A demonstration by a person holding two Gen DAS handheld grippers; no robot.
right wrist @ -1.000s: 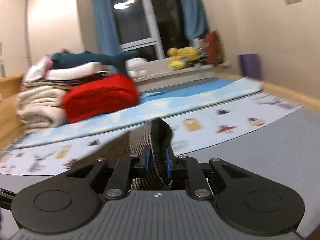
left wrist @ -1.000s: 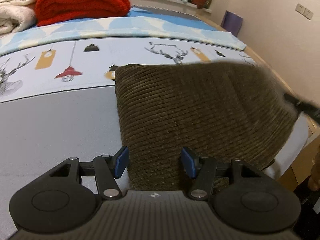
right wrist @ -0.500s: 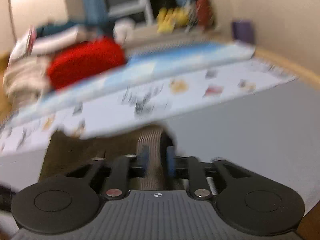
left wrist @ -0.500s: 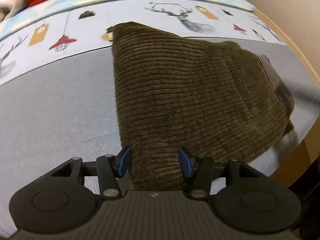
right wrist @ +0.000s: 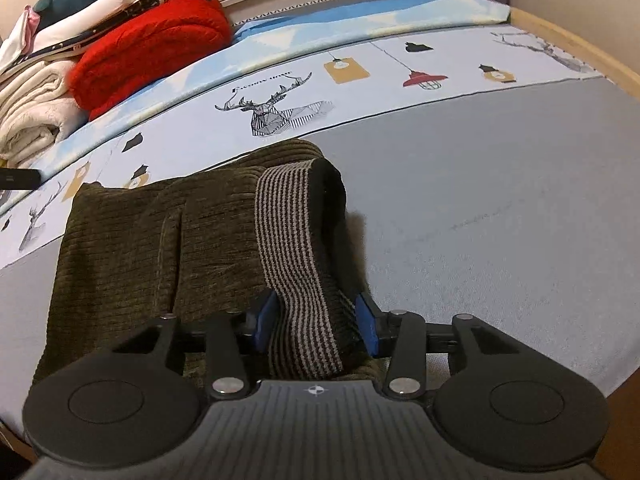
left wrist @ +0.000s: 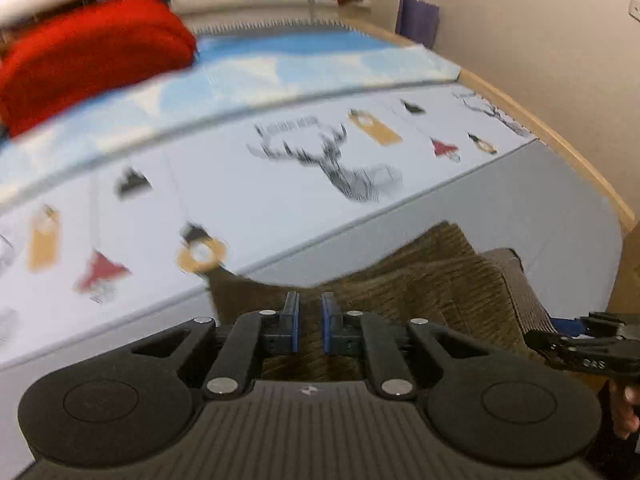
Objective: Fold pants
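Left wrist view blurs the pants (left wrist: 420, 280) between closing left tongs (left wrist: 310, 320).

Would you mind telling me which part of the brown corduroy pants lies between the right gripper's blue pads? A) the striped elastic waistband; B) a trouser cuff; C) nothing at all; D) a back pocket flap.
A: in the right wrist view the striped waistband of the corduroy pants runs down between the blue pads of the right gripper, whose jaws are opening.
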